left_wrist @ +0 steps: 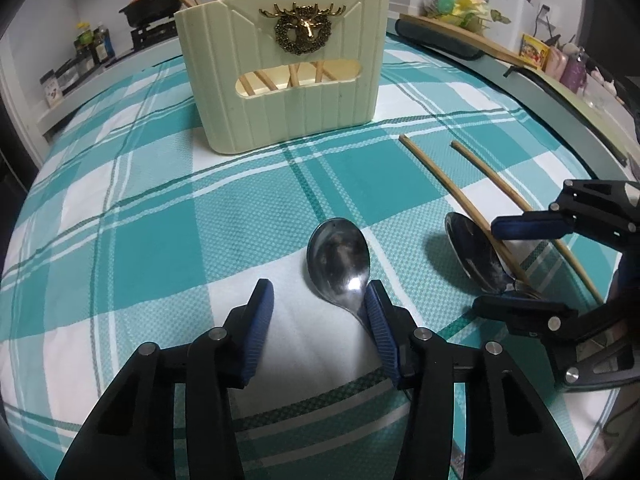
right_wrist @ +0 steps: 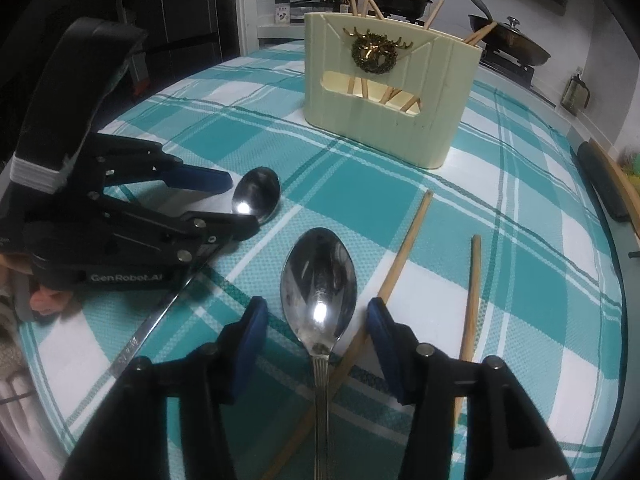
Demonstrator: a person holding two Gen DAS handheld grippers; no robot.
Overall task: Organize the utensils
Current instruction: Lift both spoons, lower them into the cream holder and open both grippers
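A cream utensil holder (left_wrist: 286,76) with a gold deer emblem stands at the back of the checked cloth and holds several chopsticks; it also shows in the right wrist view (right_wrist: 384,92). My left gripper (left_wrist: 320,300) is open around a steel spoon (left_wrist: 340,264), whose handle touches the right finger. My right gripper (right_wrist: 318,320) is open around a second spoon (right_wrist: 318,284), which lies across a chopstick (right_wrist: 404,256). Another chopstick (right_wrist: 472,296) lies to the right. Each gripper shows in the other view: the right one (left_wrist: 516,264), the left one (right_wrist: 240,204).
The teal and white checked tablecloth (left_wrist: 160,240) covers the table. A stove with pans (right_wrist: 508,44), bottles (left_wrist: 94,44) and a cutting board (left_wrist: 452,36) stand beyond the table's far edge. A knife block (left_wrist: 512,4) stands at the back right.
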